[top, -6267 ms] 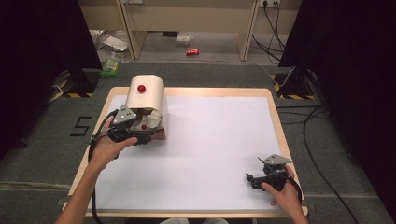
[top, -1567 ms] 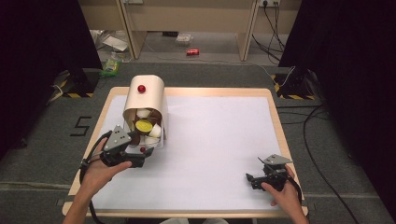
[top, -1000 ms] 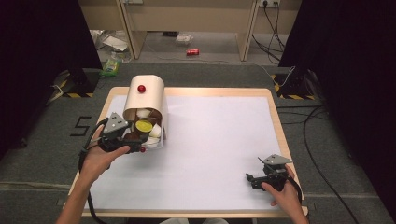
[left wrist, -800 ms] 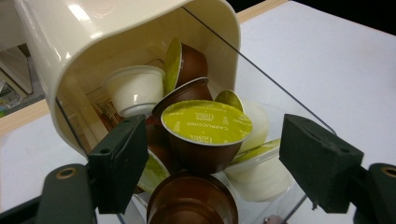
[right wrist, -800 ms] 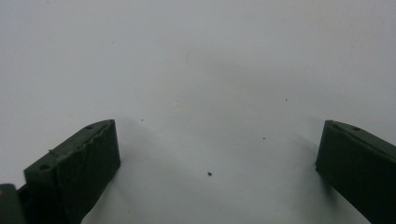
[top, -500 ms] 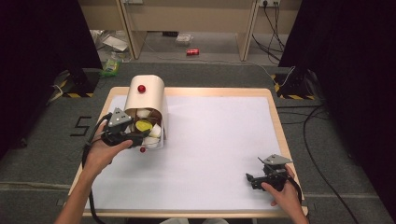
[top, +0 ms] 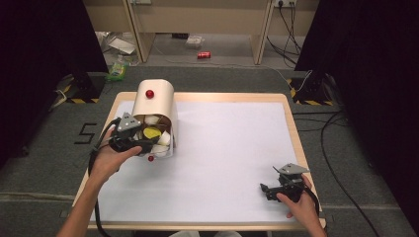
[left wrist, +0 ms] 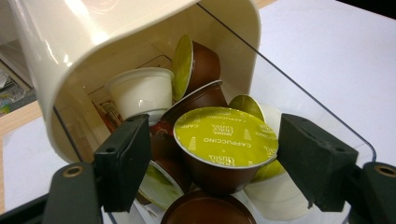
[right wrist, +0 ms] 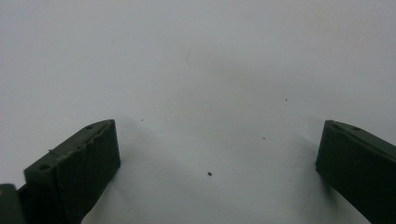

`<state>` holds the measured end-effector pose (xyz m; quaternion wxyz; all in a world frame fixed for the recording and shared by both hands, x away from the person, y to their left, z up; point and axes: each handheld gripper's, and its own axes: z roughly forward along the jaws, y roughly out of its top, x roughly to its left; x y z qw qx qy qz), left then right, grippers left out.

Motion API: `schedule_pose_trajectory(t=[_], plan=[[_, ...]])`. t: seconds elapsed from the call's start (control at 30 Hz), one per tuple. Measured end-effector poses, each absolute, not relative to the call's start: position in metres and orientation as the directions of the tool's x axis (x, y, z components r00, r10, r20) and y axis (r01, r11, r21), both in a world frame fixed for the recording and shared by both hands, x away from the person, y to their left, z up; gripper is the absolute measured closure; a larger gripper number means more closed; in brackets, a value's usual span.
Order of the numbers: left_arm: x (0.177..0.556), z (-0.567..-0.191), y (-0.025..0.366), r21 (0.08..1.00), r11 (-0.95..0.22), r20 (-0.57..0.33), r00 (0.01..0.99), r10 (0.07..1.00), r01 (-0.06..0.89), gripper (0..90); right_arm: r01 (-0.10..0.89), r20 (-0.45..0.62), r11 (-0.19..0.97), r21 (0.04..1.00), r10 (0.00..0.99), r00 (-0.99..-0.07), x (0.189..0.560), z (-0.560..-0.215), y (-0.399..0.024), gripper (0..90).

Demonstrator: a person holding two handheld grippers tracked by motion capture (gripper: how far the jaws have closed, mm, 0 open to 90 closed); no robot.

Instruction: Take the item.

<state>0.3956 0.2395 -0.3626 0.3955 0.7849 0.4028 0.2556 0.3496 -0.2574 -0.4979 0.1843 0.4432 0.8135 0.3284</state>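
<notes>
Two hand-held grippers are working at a white-topped bench (top: 237, 148), one in each of the person's hands. At the left, a cream capsule dispenser (top: 157, 106) with a red knob (top: 149, 94) is standing near the bench's far left corner, its clear drawer (left wrist: 299, 107) pulled open and lying toward the person. The left gripper (left wrist: 210, 163) is reaching into that drawer, and its fingers (left wrist: 122, 161) have just been closing around a brown coffee capsule (left wrist: 224, 149) with a green foil lid; narrow gaps are showing on both sides, so the fingers are not yet clenching it. Judging by this, the picking is only beginning: no capsule is lying out on the bench. Roughly seven or eight capsules are sitting heaped inside, brown and white; an exact count is not possible. Far right, the right gripper (top: 279, 190) is resting on the bench with fingers (right wrist: 74, 163) spread wide, grasping nothing.
</notes>
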Motion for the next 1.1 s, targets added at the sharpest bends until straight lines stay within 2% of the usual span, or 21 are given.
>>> schedule_pose_trajectory(t=[0.5,0.63,0.67,1.1], plan=[[0.407,-0.368,0.235,0.804,-0.376,0.07,0.554,0.83,0.461,28.1,0.6,-0.008,0.391,0.698,0.842,-0.539,0.35,-0.498,-0.257,0.2],[0.408,-0.368,0.235,0.803,-0.38,0.065,0.567,0.821,0.459,33.5,0.601,-0.008,0.391,0.697,0.842,-0.539,0.35,-0.498,-0.257,0.2],[0.407,-0.368,0.235,0.804,-0.379,0.059,0.573,0.817,0.458,37.5,0.601,-0.008,0.391,0.698,0.842,-0.539,0.35,-0.498,-0.257,0.2],[0.402,-0.361,0.245,0.823,-0.344,0.036,0.562,0.827,0.453,38.3,0.601,-0.008,0.391,0.697,0.842,-0.539,0.35,-0.498,-0.257,0.2]])
